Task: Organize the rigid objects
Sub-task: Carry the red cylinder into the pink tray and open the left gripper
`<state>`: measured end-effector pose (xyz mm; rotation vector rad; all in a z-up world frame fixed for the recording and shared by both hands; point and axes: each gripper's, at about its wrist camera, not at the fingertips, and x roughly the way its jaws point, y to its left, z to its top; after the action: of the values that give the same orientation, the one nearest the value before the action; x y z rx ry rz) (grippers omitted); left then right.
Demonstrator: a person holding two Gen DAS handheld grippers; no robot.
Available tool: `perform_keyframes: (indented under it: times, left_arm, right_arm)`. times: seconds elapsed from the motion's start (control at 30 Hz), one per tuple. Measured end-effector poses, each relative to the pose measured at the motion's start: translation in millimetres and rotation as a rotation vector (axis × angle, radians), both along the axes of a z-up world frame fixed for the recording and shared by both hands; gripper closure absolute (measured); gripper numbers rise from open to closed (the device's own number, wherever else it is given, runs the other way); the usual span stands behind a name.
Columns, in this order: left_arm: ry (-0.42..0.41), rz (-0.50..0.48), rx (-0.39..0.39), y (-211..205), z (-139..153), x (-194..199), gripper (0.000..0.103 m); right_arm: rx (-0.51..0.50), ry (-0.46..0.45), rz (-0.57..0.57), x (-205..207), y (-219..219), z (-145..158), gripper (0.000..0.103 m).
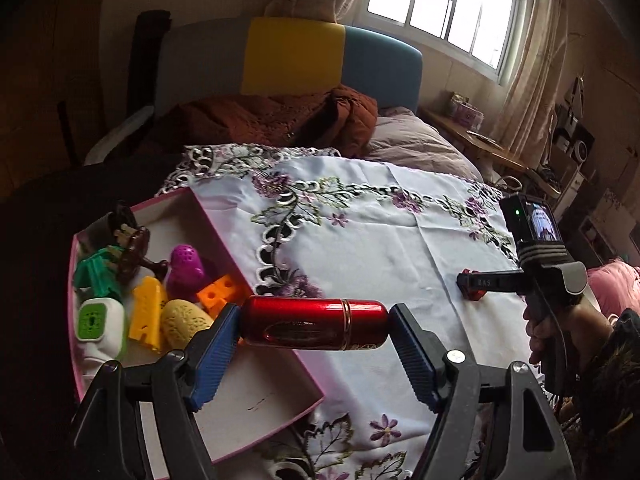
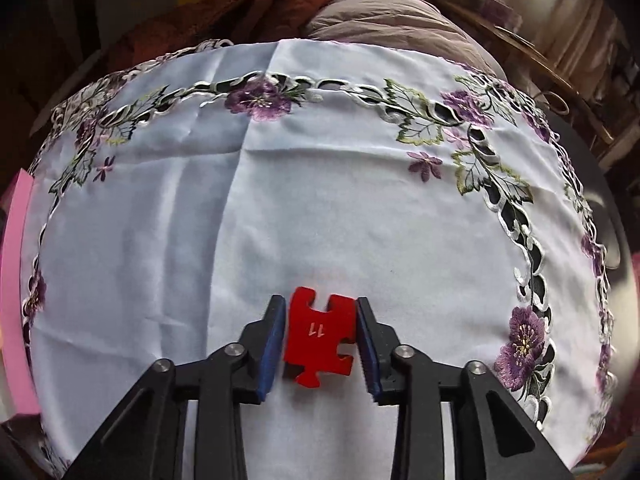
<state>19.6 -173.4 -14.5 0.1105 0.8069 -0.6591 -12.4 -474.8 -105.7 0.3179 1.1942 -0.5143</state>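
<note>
My left gripper (image 1: 314, 326) is shut on a shiny red metal cylinder (image 1: 314, 322), held sideways by its two ends above the right wall of a pink box (image 1: 256, 420). The box holds several toys: a purple one (image 1: 186, 270), yellow ones (image 1: 148, 312), an orange block (image 1: 220, 294), a green and white piece (image 1: 96, 322). My right gripper (image 2: 320, 332) is around a red puzzle piece (image 2: 320, 338) marked 11 on the white embroidered cloth (image 2: 280, 200); its pads touch the piece's sides. The right gripper also shows in the left wrist view (image 1: 474, 282), low on the cloth.
The pink box's edge (image 2: 14, 280) shows at the far left of the right wrist view. A brown quilted jacket (image 1: 280, 120) and pillows lie behind the cloth. A wooden side table (image 1: 480, 140) stands at the right by the window.
</note>
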Motion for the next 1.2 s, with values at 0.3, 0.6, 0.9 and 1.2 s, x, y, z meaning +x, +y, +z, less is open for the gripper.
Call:
perform_keyframes:
  times: [0.3,0.6,0.9,1.2]
  left_arm:
    - [-0.029,0.084,-0.007,33,10,5,0.027]
    - [-0.013,0.137,-0.011,56,7,11,0.027]
    - [0.019,0.171,-0.006,71,-2,17,0.027]
    - [0.044,0.206,0.001,90,-12,24,0.027]
  right_arm:
    - [-0.001,-0.001,0.001,0,-2,-2,0.07]
    - [-0.08,0.017,0.062,2,11,-2,0.07]
    - [-0.106,0.024,0.08,4,14,-3,0.07]
    - [-0.115,0.027,0.089,5,14,-3,0.07]
